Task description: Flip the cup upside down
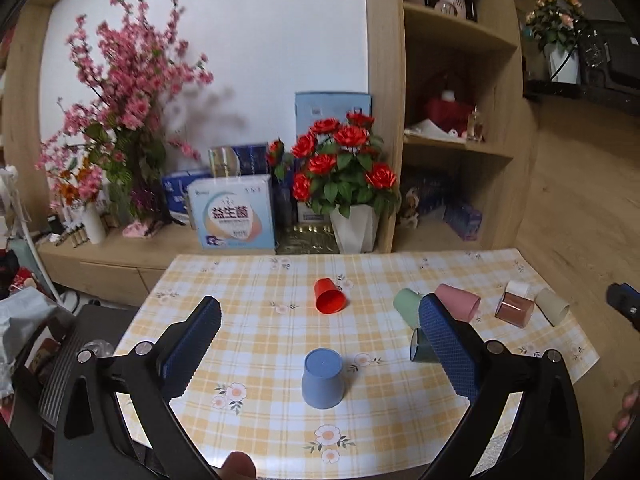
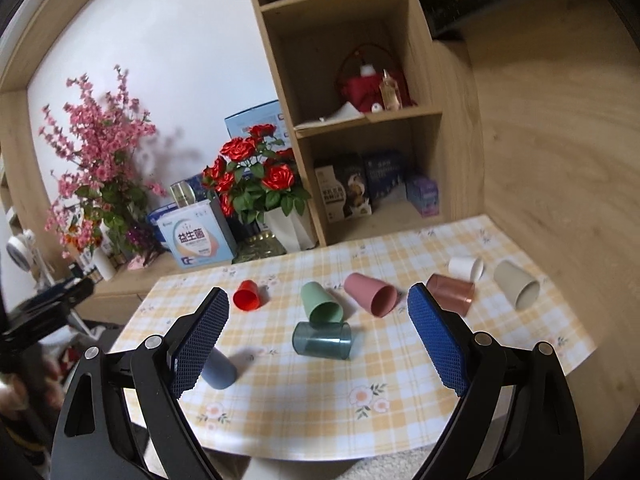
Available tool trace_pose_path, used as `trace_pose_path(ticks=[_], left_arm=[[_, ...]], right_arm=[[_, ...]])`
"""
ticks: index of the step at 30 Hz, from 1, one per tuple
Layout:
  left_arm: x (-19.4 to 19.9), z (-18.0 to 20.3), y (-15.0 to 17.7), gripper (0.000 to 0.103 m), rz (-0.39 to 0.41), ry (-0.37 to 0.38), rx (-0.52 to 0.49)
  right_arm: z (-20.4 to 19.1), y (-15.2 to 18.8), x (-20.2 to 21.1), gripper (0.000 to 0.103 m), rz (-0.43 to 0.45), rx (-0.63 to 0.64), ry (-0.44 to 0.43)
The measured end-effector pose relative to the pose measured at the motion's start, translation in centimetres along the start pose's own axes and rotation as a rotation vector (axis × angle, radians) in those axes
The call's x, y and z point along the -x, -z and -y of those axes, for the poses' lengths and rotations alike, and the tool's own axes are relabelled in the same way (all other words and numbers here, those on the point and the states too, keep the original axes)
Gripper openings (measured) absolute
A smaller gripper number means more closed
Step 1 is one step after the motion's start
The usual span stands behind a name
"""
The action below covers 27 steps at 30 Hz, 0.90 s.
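A blue cup [image 1: 322,378] stands upside down on the checked tablecloth [image 1: 272,344], between my left gripper's [image 1: 318,316] open fingers and a little ahead of them. It shows partly behind a finger in the right wrist view [image 2: 219,368]. Several cups lie on their sides: red [image 1: 329,297] [image 2: 248,295], green [image 1: 407,307] [image 2: 321,305], pink [image 1: 459,300] [image 2: 372,294], dark clear teal [image 1: 422,346] [image 2: 322,339], brown clear [image 1: 515,309] [image 2: 452,292], white [image 2: 466,268], beige [image 1: 553,306] [image 2: 516,289]. My right gripper [image 2: 318,304] is open and empty, above the teal cup.
A wooden sideboard [image 1: 132,244] behind the table holds pink blossoms [image 1: 120,92], a red rose pot [image 1: 344,176] and boxes [image 1: 232,212]. A shelf unit [image 2: 360,100] stands at the back right. The table's near edge is close below both grippers.
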<state>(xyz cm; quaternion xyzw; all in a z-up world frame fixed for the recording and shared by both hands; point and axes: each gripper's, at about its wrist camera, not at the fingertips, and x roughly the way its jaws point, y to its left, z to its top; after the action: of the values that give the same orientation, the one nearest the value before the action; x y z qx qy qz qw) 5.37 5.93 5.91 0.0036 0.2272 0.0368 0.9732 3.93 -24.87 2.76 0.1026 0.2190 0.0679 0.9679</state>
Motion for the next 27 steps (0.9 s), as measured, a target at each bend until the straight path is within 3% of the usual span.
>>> trace_pose_path(ticks=[6, 27], left_arm=[[2.8, 0.6, 2.0, 0.097, 0.030, -0.037, -0.002], [3.5, 0.8, 3.7, 0.097, 0.003, -0.021, 0.000]], right_arm=[[-0.8, 1.7, 0.4, 0.088, 0.019, 0.038, 0.052], [-1.2, 2.1, 0.9, 0.088, 0.028, 0.060, 0.069]])
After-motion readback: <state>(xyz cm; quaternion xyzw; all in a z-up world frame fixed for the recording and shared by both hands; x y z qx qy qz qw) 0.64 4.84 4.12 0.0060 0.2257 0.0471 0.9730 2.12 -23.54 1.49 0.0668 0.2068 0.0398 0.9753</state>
